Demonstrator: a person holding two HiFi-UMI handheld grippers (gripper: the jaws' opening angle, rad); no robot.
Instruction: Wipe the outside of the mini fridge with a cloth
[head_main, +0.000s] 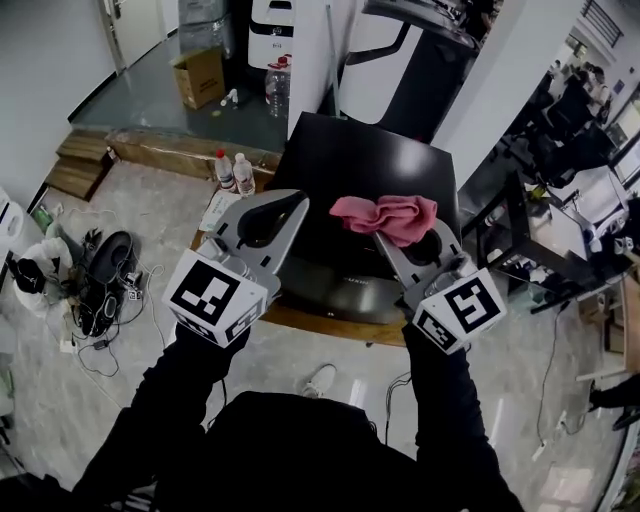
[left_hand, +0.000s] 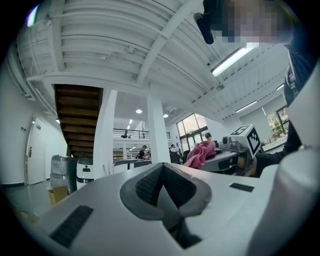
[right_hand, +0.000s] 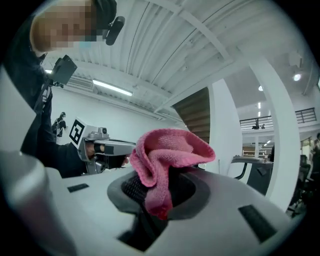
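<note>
Two water bottles (head_main: 233, 172) stood just beside the left edge of the black mini fridge (head_main: 340, 160). You held the left gripper (head_main: 281, 211) above the fridge's near left part, its jaws pressed together with nothing between them. To its right, the pink cloth (head_main: 386, 216) hung bunched over the fridge top, pinched by a fold in your right gripper (head_main: 405, 242), whose jaws were clamped on it.

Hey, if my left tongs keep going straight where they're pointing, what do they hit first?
Nothing close by. The left tongs point out across the room, and the white pillar looks first in line, though depth is unclear.
</note>
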